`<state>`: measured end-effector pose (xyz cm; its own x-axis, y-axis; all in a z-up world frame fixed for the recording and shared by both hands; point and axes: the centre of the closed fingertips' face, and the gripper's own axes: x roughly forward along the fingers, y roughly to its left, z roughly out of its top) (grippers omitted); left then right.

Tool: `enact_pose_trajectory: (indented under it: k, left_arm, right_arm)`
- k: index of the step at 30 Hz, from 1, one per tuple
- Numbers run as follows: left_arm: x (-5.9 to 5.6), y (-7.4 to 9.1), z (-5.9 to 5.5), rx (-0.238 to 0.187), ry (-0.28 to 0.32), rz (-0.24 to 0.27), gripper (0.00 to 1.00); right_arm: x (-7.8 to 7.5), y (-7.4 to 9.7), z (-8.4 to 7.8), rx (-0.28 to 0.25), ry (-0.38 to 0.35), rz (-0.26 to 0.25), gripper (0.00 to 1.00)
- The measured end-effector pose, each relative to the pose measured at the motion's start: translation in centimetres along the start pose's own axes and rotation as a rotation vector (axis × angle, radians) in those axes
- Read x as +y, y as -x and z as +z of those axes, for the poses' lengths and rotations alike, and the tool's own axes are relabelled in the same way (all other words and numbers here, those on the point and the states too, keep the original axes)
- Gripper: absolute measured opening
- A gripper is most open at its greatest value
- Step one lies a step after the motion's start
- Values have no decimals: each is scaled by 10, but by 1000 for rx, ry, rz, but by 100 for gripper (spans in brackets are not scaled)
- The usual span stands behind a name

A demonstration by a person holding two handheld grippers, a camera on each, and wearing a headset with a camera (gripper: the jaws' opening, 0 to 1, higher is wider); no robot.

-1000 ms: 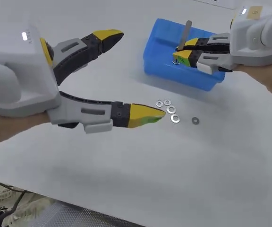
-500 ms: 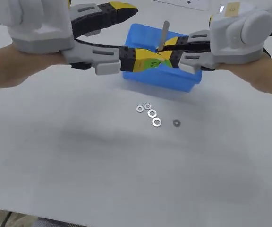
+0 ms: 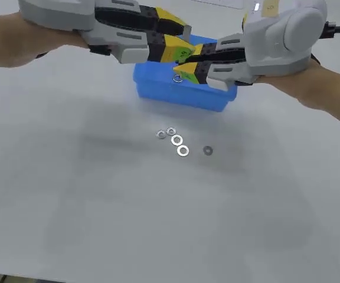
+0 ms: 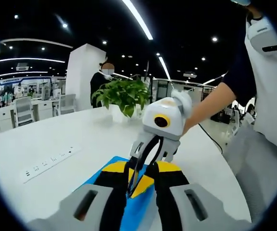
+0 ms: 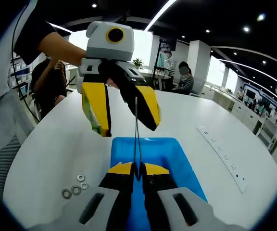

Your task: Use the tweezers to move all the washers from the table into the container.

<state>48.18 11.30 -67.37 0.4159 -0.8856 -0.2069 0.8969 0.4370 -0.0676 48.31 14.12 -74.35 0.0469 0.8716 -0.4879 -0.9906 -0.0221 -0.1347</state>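
Since a second ago, the left tool (image 3: 188,38) is brought away from the washers (image 3: 176,140) and up over the blue container (image 3: 176,97), where it is met by the right tool (image 3: 185,66). The right tool is pressed together on the tweezers (image 5: 136,139). The left tool is held spread, one jaw to either side of them. Five washers are still counted on the worktop (image 3: 99,194) near the container, so nothing is gained yet. A regrip of the tweezers is judged likely.

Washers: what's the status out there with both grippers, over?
Right gripper shut on tweezers over blue container, washer at their tip. Left gripper open, crowding the tweezers. Five washers on table.
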Motion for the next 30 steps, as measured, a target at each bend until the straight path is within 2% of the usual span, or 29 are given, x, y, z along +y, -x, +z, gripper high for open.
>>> enact_pose_trajectory:
  k: [4,8,13,14,18,23,30]
  left_arm:
    - [-3,-5,-5,35,-24,-25,23]
    - [-5,-6,-9,70,-37,-38,17]
    - [0,-3,-9,87,-76,-11,9]
    - [-3,-3,-9,87,-70,-21,9]
    - [-8,-3,-8,101,-116,-31,8]
    - [-9,-2,-6,120,-168,-25,6]
    - [-6,-6,-1,103,-183,-8,5]
  right_arm:
    - [3,1,0,4,4,11,8]
    - [4,2,2,1,6,14,8]
    - [10,1,2,13,33,24,8]
    - [10,1,2,13,32,24,8]
    - [11,3,4,16,43,22,8]
    - [11,4,3,24,78,21,9]
    - [4,6,6,28,84,-12,11]
